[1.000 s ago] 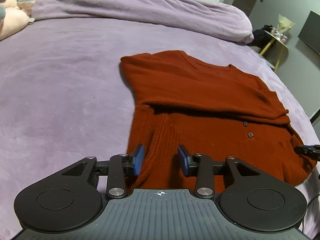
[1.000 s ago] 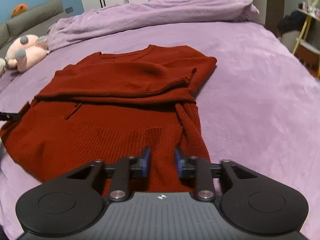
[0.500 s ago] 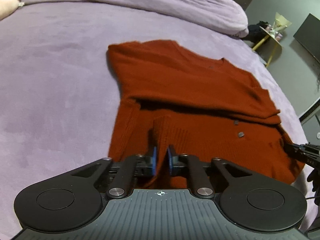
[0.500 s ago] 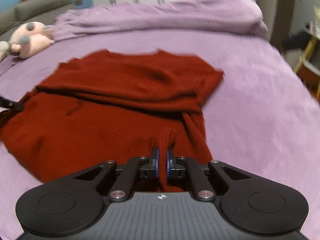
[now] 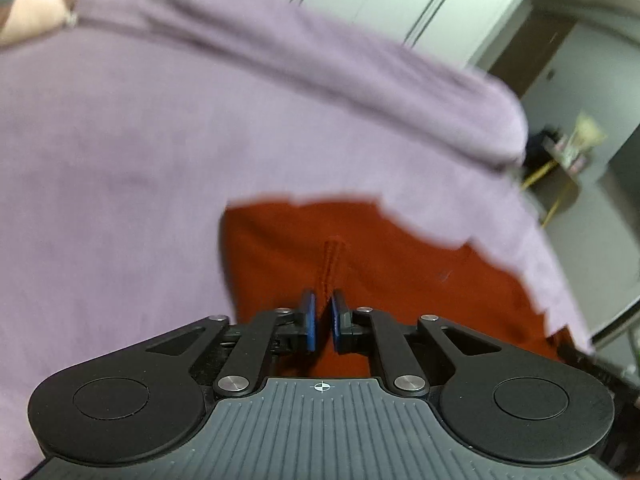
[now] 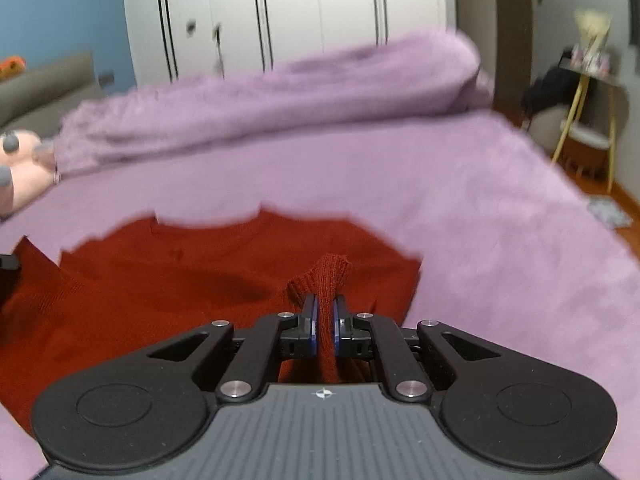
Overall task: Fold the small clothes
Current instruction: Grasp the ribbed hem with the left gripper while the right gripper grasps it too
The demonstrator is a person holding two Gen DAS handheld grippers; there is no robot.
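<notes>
Here I was mid-fold, with the bottom hem of the sweater (image 6: 168,292) pinched at both corners. My left gripper (image 5: 322,316) was nearly closed, its blue pads clamped on a ribbed pleat of the red knit that stood up between them; my right gripper (image 6: 325,318) was closed the same way on a bunched tuft of hem poking up past its fingertips. The sweater lay on the purple bed (image 6: 460,208), its far part flat against the cover, its near part gathered up toward my grippers. Both views were smeared with motion, so I could not tell how far the lifted hem was from the collar edge, nor whether the sleeves lay tidy across the chest. I judged this to be the carry of the bottom-to-top fold: hem gripped, not yet laid down. The next move called for keeping both corners level and evenly apart, so the knit would not sag or twist between them, bringing the hem over to meet the shoulder line, lowering it there, and only then letting the pads part. The knit looked thick and loose, so I reckoned a lopsided pull could drag the whole sweater along the bed.
</notes>
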